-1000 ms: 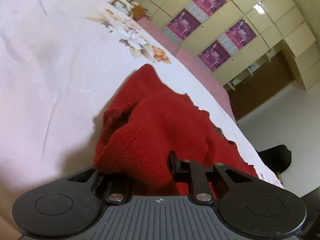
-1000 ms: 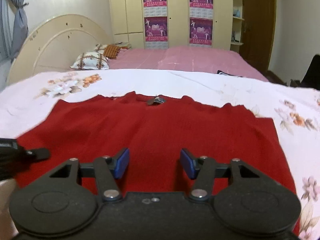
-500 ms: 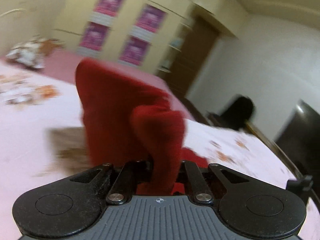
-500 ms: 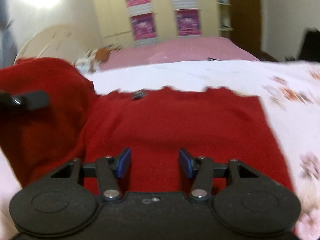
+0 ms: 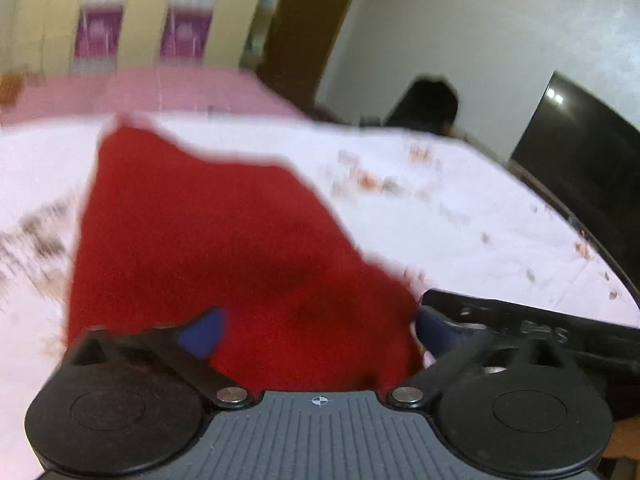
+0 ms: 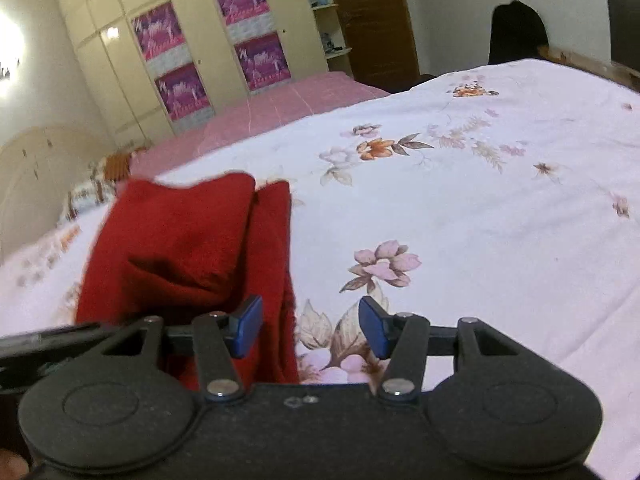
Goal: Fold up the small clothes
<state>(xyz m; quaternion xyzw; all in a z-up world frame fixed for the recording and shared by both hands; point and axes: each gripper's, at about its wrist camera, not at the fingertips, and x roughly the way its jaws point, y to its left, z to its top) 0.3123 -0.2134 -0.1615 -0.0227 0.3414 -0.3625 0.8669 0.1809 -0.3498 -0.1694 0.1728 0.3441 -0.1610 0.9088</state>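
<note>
the left gripper (image 5: 316, 332) has its jaws spreading wide, its blue pads (image 5: 202, 332) clear of the red garment (image 5: 224, 248) that lies between them, folded on the floral bedsheet (image 5: 460, 216). the right gripper (image 6: 310, 326) stands about half open, gripping nothing; its left pad sits over the garment's right edge, its right pad over bare sheet.

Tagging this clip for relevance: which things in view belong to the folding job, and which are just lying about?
Job:
- red garment, folded over
- left gripper, jaws opening
- right gripper, open

Lying about:
- floral sheet
- pillow
- wardrobe
- dark screen
</note>
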